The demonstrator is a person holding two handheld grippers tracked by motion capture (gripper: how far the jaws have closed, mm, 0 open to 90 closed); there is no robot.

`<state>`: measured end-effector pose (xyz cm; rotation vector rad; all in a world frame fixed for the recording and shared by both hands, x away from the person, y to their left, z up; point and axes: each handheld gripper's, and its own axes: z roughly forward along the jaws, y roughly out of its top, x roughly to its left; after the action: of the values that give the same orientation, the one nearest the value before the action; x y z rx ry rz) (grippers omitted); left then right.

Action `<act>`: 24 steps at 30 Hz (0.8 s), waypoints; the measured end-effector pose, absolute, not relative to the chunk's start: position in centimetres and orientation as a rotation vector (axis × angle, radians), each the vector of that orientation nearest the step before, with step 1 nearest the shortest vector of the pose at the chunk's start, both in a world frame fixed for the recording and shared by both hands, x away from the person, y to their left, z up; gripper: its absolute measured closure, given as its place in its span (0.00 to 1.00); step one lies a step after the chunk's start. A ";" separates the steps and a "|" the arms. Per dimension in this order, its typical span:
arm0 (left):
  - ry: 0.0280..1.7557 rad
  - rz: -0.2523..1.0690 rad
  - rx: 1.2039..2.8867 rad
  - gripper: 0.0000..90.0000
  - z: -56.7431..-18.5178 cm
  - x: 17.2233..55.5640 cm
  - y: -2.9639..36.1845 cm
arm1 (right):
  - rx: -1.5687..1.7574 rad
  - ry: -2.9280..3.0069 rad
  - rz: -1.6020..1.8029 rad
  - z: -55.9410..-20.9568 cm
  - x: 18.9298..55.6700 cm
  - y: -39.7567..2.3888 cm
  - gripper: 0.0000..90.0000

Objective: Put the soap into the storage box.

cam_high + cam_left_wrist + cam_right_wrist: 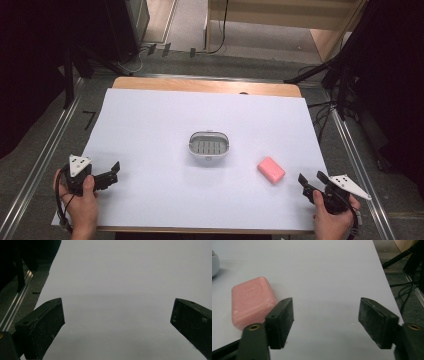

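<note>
Gripping the pink soap bar (252, 301), hard and likely slippery, clamp its long flat sides; right gripper (325, 323) gapes empty.

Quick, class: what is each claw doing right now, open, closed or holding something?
Left claw: open, nothing between its jaws.
Right claw: open, nothing held; the pink soap lies beside it.

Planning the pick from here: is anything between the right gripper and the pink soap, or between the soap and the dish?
Nothing visible blocks either path. The right gripper sits open just right of the pink soap, with bare white sheet between them. The soap dish stands apart to the soap's upper left, again across bare sheet.
</note>
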<state>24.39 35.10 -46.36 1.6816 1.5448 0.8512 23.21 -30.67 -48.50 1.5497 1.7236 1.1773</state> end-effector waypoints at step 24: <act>1.509 0.917 1.666 0.00 -46.3 23.9 34.7 | 1.510 2.505 0.696 -44.9 28.0 -26.9 0.29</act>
<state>23.87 34.73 -46.35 1.6663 1.5093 0.9170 27.99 -26.92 -44.87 1.5103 2.5048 0.6961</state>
